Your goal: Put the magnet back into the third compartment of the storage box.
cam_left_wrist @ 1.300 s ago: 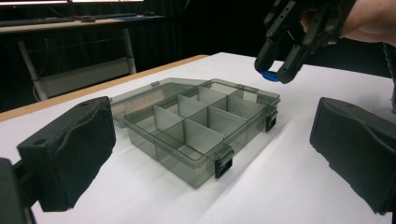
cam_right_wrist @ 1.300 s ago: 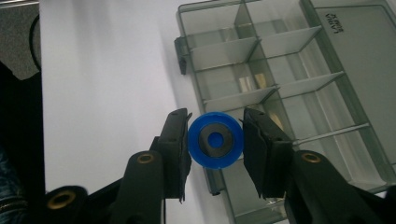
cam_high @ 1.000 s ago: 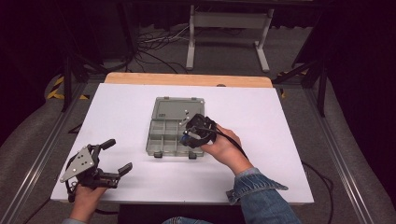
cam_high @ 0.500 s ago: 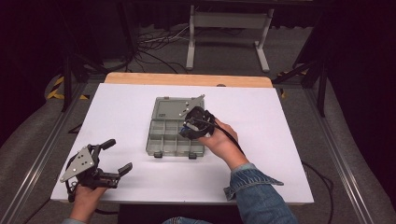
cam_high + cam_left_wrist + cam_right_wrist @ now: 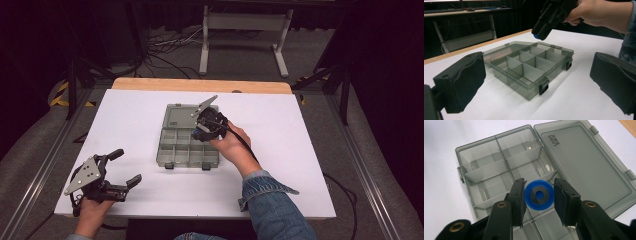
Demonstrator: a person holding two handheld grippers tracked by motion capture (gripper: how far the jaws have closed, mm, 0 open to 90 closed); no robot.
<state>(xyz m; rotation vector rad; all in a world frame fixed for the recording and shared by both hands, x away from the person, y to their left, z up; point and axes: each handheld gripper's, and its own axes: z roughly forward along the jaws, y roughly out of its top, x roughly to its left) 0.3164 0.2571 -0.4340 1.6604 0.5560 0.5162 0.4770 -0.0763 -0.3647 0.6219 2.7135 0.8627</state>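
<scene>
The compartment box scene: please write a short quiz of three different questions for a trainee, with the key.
1. True or false: the lid of the compartment box lies open.
2. What do the right tongs hold? A) blue round part B) screw C) nothing
3. Fill in: the left tongs are ___ and hold nothing.

Key: 1 true; 2 A; 3 open.

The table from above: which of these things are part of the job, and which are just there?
In the job:
- round blue plastic disc with a dark centre, gripped by the right gripper
- open smoky-grey clear plastic compartment box

Just there:
- left gripper, open, idle near the table's front edge
- white metal stand behind the table
</scene>
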